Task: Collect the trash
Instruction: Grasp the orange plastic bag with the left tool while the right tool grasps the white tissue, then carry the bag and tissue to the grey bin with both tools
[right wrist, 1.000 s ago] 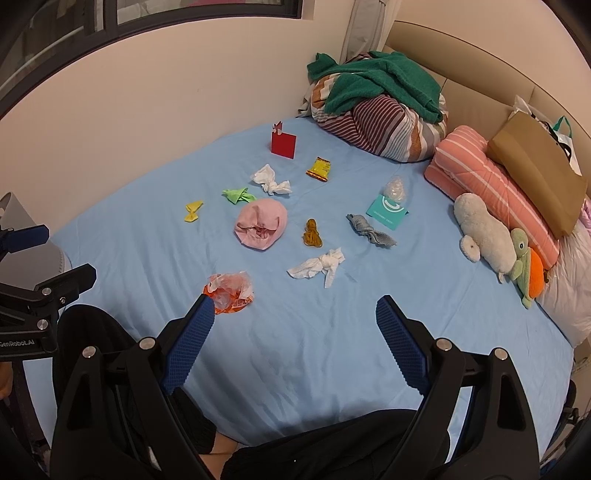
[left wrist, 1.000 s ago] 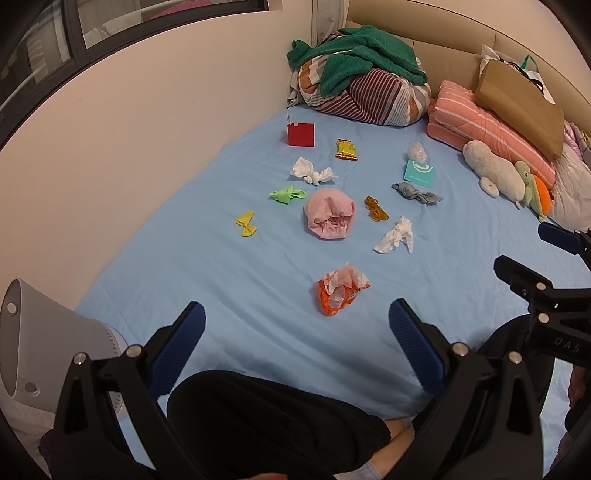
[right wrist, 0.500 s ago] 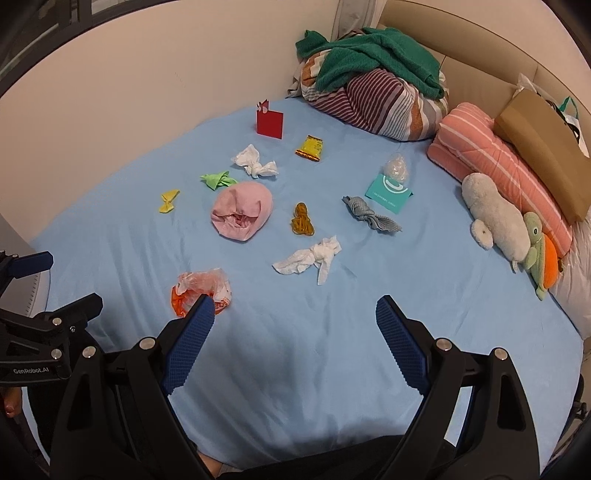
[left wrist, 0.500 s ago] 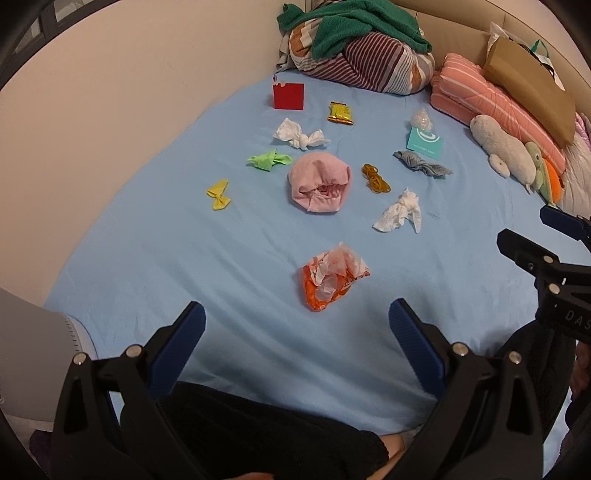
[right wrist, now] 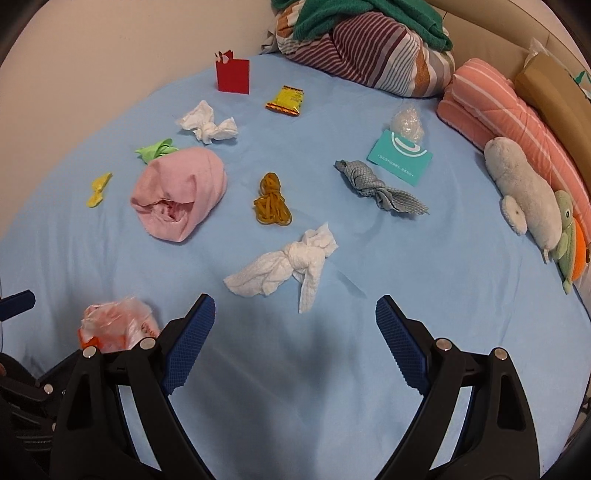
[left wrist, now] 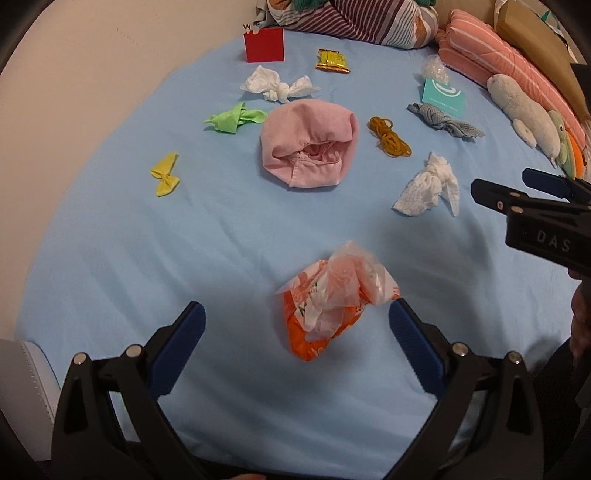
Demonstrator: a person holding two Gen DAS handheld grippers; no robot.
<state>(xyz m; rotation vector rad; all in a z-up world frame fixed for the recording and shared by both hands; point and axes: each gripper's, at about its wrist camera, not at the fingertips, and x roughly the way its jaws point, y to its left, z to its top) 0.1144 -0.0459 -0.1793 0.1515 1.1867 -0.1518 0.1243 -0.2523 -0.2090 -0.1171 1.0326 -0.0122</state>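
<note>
Left wrist view: left hand-held gripper (left wrist: 295, 325) spread wide, nothing between its blue pads. Crumpled orange-and-clear plastic bag (left wrist: 334, 297) lies on the bed (left wrist: 110, 258) just ahead of the gap, nearer the right pad; whether it touches that pad, cannot tell. Right hand-held gripper (left wrist: 517, 194) enters from the right edge, side-on, mostly cut off. Pile of striped bedding (left wrist: 351, 18) cropped by the top edge. Grey-white object at the lower left corner, only partly seen, not identifiable. Light blue sheet, plain cream wall on the left. Scattered on the sheet: pink cloth (left wrist: 310, 144) in the middle, knotted white tissue (left wrist: 428, 190) to its right, rubber bands (left wrist: 388, 138) between them, yellow scrap (left wrist: 165, 179) and green scrap (left wrist: 234, 119) to the left, second white tissue (left wrist: 275, 85), red card (left wrist: 264, 44) standing upright, yellow wrapper (left wrist: 332, 61).

Right wrist view: right hand-held gripper (right wrist: 295, 332) also wide apart, empty, above bare sheet; knotted white tissue (right wrist: 288, 266) just ahead of it. Plastic bag (right wrist: 114, 326) at lower left, partly hidden behind the gripper's left finger. Green scrap (right wrist: 157, 149) half hidden behind the pink cloth (right wrist: 181, 192). Teal card (right wrist: 400, 157) with a clear crumpled wad (right wrist: 408, 120) at its far edge; grey knotted cloth (right wrist: 376, 186) near it. Along the right: folded pink striped blanket (right wrist: 498, 99), plush toys (right wrist: 528, 188), brown bag (right wrist: 554, 92), cut off by the frame.
</note>
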